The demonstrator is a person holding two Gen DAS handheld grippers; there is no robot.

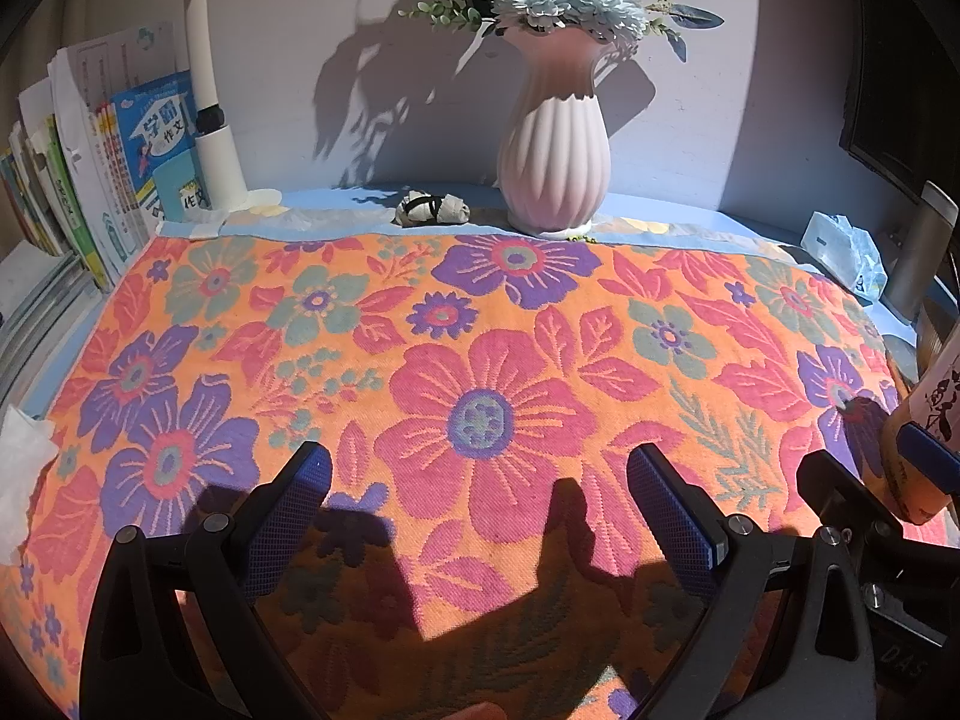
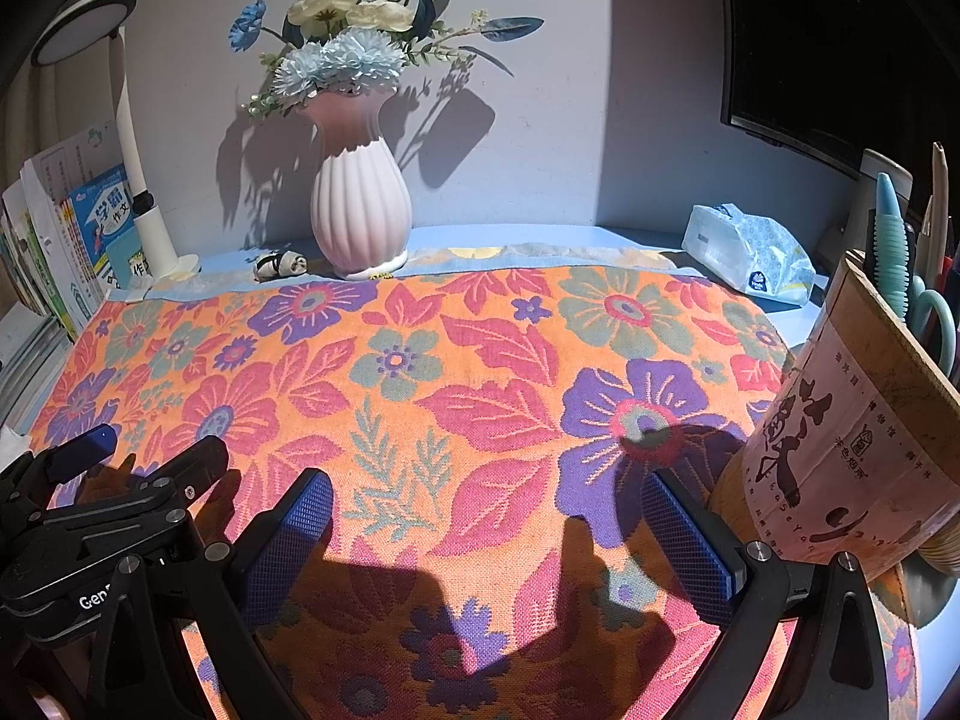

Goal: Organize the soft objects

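An orange towel with red, purple and green flowers [image 1: 480,360] lies spread flat over the desk; it also fills the right wrist view [image 2: 456,396]. My left gripper [image 1: 480,480] is open and empty, low over the towel's near part. My right gripper [image 2: 486,510] is open and empty, low over the towel's near right part. Each gripper shows at the edge of the other's view, the right one [image 1: 864,468] and the left one [image 2: 150,450]. A small white and black soft bundle [image 1: 432,208] lies on the desk behind the towel, left of the vase; it also shows in the right wrist view [image 2: 280,264].
A pink ribbed vase of flowers [image 1: 555,156] stands at the back. Books [image 1: 90,180] and a white lamp [image 1: 210,108] stand at the back left. A tissue pack [image 2: 750,255] lies at the back right. A pen holder [image 2: 852,420] stands close to my right gripper. A white tissue [image 1: 21,468] lies at the left edge.
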